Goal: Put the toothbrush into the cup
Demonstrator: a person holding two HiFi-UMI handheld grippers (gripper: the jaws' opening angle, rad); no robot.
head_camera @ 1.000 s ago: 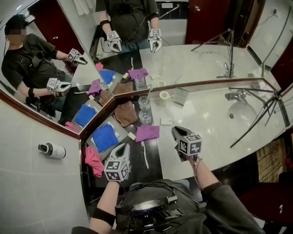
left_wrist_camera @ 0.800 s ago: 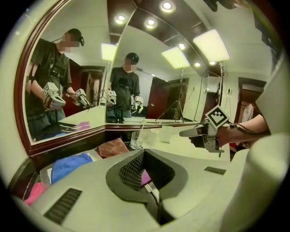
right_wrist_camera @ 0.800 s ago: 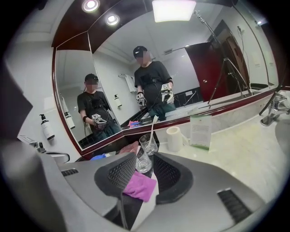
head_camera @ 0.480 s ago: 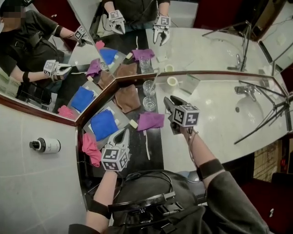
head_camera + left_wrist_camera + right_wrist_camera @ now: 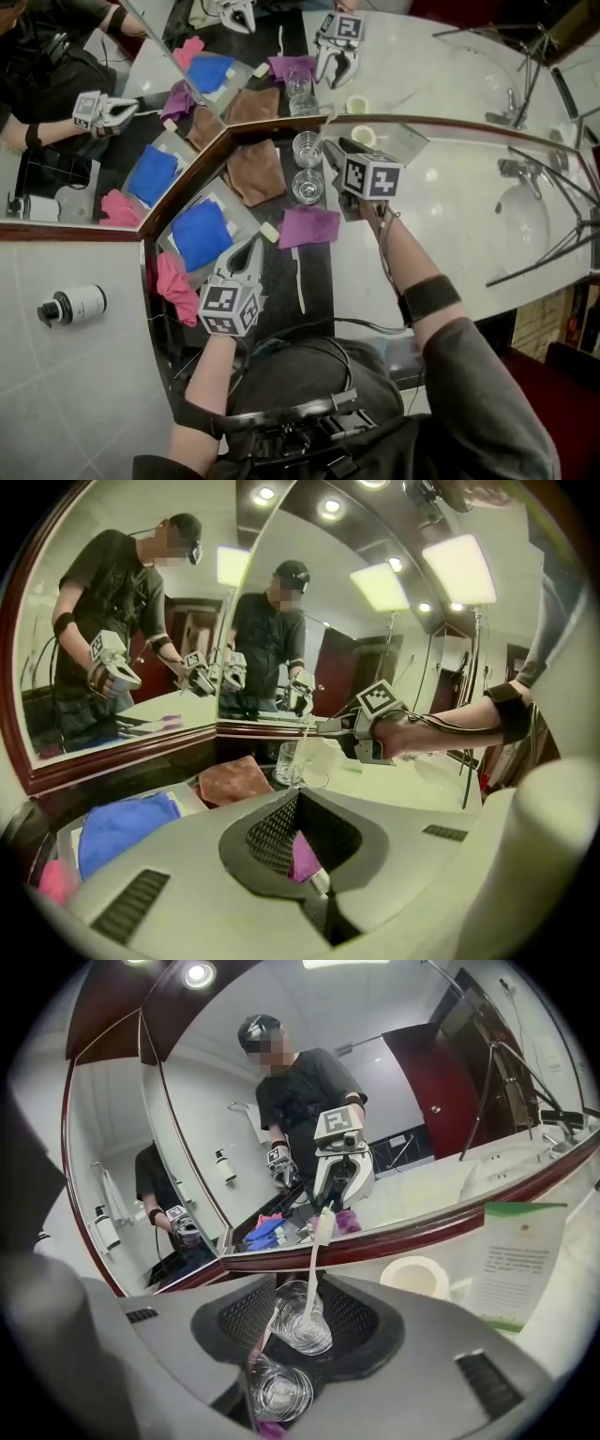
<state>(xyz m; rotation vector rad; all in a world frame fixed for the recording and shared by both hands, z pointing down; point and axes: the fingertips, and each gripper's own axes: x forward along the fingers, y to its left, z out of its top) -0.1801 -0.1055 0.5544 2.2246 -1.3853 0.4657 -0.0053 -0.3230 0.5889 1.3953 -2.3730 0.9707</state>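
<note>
Two clear glass cups stand by the mirror corner, the far one (image 5: 307, 148) behind the near one (image 5: 307, 186). A white toothbrush (image 5: 316, 1251) stands upright in the far cup (image 5: 302, 1321). My right gripper (image 5: 329, 152) is at that cup, open; its jaws have just been opening and its fingertips (image 5: 302, 1296) flank the brush without pressing it. A second white toothbrush (image 5: 298, 279) lies on the black counter strip. My left gripper (image 5: 250, 249) hovers near it, shut and empty (image 5: 298, 799).
A purple cloth (image 5: 307, 225), brown cloth (image 5: 255, 172), blue cloth (image 5: 202, 234) and pink cloth (image 5: 173, 281) lie around the cups. A white round dish (image 5: 363, 136) and a sign card (image 5: 520, 1260) stand to the right. The sink (image 5: 520, 225) is far right; mirrors rise behind.
My right gripper travelled from the counter's middle up to the cups at the mirror and opened its jaws. The left gripper shifted only slightly.
</note>
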